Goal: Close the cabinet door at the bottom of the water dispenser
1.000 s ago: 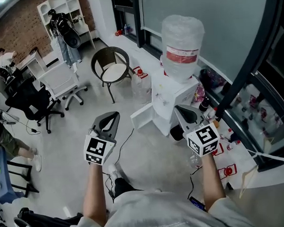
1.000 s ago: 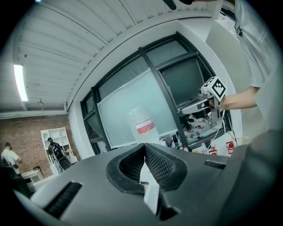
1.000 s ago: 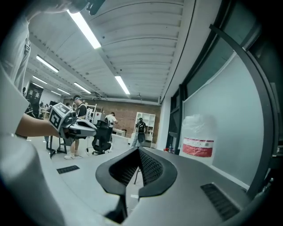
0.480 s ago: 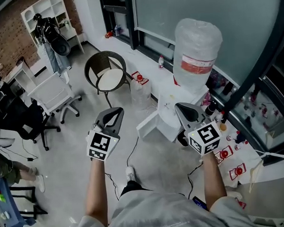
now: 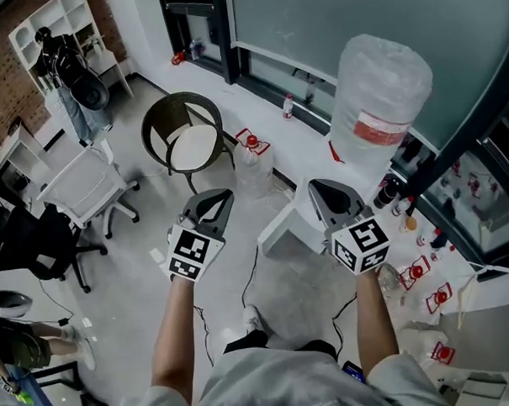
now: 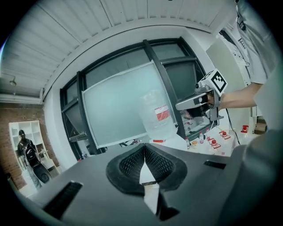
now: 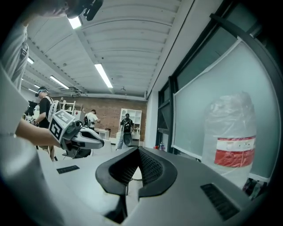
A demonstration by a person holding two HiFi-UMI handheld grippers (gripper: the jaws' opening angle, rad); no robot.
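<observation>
Closest to us, our two arms reached out in front. The left claw (image 5: 219,199) was shut tight and held nothing. The right claw (image 5: 324,191) was shut too, and it also held nothing. We think they were shut because a door only needs a push, not a grab. Each claw had a cube with black and white squares on it, but no words.

Just past the claws, low by the floor, the white cabinet door (image 5: 281,230) stood open. It stuck out from the bottom of the water dispenser (image 5: 301,211), toward us. No claw touched it. We held both claws pointing that way, most likely to get near the door.

On top of the dispenser sat a big clear water bottle (image 5: 383,91). It had a red label (image 5: 378,132), but the writing on it was too small to read.

Farther off stood a round chair (image 5: 189,142), and behind it all a big window (image 5: 339,17).
</observation>
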